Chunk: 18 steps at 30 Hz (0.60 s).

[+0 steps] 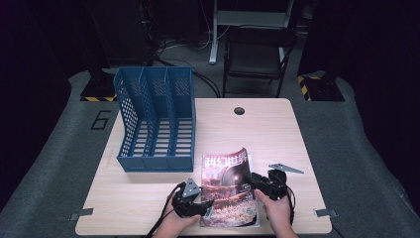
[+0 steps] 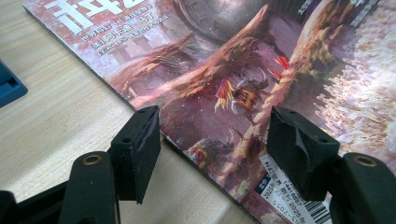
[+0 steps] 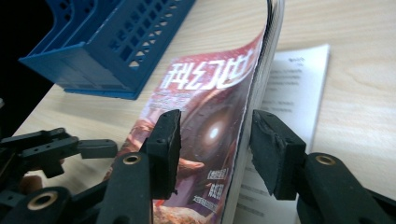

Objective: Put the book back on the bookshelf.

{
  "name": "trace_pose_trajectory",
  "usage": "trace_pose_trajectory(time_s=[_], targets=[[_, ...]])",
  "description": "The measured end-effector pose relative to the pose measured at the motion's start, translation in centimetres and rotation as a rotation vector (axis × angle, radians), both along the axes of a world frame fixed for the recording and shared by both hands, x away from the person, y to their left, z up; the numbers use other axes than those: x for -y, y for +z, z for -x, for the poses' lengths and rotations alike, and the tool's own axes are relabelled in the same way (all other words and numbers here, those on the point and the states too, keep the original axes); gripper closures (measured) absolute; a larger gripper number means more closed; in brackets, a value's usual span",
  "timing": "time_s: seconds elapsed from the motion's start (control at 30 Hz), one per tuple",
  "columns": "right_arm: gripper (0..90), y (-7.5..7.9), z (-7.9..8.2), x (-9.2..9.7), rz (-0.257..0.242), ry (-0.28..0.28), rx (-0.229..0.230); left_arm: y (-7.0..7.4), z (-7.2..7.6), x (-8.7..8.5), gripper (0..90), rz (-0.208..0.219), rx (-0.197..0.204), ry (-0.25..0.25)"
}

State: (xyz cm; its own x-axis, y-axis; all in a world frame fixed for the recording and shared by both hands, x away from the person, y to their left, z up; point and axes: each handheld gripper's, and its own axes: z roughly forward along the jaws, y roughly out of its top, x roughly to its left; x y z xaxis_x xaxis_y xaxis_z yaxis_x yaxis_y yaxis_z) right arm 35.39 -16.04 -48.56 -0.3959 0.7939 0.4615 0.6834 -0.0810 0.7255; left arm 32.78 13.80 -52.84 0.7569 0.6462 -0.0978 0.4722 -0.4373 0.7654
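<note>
The magazine (image 1: pixel 228 186) cover reads "科幻世界", and the floor mat (image 1: pixel 74 129) seemingly bears a "6".

a pale wood-grain tabletop (image 1: pixel 277 134) with a round cable hole near its far edge carries a blue three-slot file rack (image 1: pixel 156 121) at far left, a magazine (image 1: pixel 224 191) at the near middle, a white printed sheet (image 3: pixel 294 88) under it.

1. A blue plastic three-slot file rack (image 1: pixel 156 121) with perforated walls is placed on the left part of the light wooden bench (image 1: pixel 277 134), its open slots facing upward.
2. A small round dark cable hole (image 1: pixel 239 110) is seen near the far edge of the bench.
3. A black folding chair (image 1: pixel 255 54) is stood on the grey floor (image 1: pixel 356 148) beyond the bench.
4. Yellow-and-black striped stand bases (image 1: pixel 317 87) are set on the floor at both far corners.
</note>
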Motion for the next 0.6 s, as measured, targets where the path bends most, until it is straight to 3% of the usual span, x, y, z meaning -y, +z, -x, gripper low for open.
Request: trace_pose_trajectory(time_s=[0.23, 0.43, 0.6], targets=[[51.1, 0.0, -0.2, -0.7, 0.046, 0.023, 0.001, -0.1, -0.1, -0.1, 36.9, 0.018, -0.002, 0.009], [49.9, -0.8, -1.0, -0.1, -0.004, 0.007, -0.045, 0.0, -0.1, -0.1, 37.6, 0.007, 0.003, 0.006], [49.9, -1.5, -1.6, -0.3, 0.01, 0.007, -0.066, 0.0, -0.1, -0.1, 37.5, 0.007, 0.003, 0.007]])
